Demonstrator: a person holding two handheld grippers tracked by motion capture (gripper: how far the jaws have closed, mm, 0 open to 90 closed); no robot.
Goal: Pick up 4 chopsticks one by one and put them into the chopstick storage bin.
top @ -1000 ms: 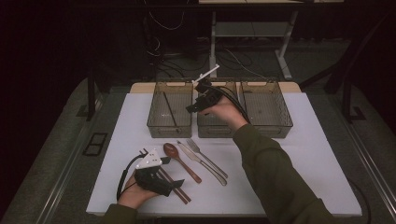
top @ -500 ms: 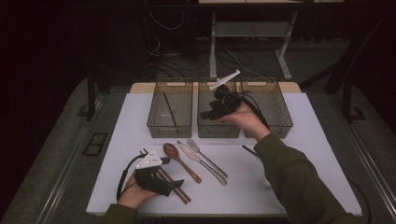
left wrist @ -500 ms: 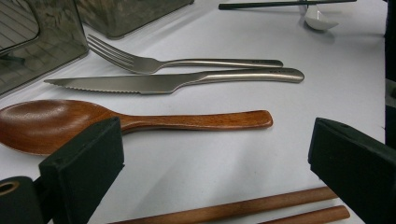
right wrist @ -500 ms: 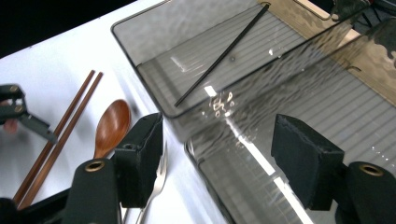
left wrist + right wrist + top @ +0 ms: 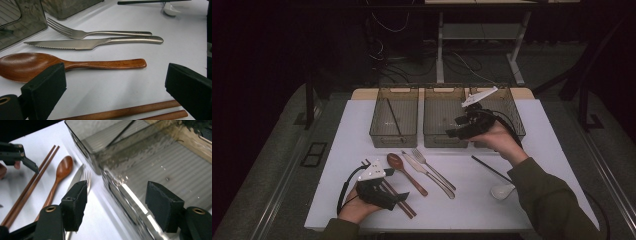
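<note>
White worktop (image 5: 557, 150), rectangular, bare along its right edge. Three smoky see-through bins in a row at the far edge: left bin (image 5: 395, 131) with one dark stick lying slantwise inside, middle bin (image 5: 443, 125) with a ribbed floor, right bin (image 5: 512, 116) partly hidden behind the right hand. Right tool (image 5: 458, 131) held in the air over the front wall between middle and right bins, jaws spread wide, nothing between them; in the right gripper view, same tool (image 5: 117, 205) poised over the near rim of a bin, ribbed bin floor beyond. Left tool (image 5: 398, 198) low at the near left of the worktop, jaws parted and empty, directly over the wooden chopsticks (image 5: 399, 200); in the left gripper view, left tool (image 5: 115, 86) straddling the chopsticks (image 5: 140, 111) without touching: two slim reddish-brown rods, side by side, parallel, round ends aligned. Just beyond them, wooden spoon (image 5: 50, 65): glossy brown, oval bowl, flat handle. Next out, steel knife (image 5: 95, 43) with serrated edge, then steel fork (image 5: 100, 32), both matte grey, lying parallel. Single black chopstick (image 5: 491, 169) alone to the right, near the person's sleeve. White ceramic spoon (image 5: 502, 191) beside it at the near right.
</note>
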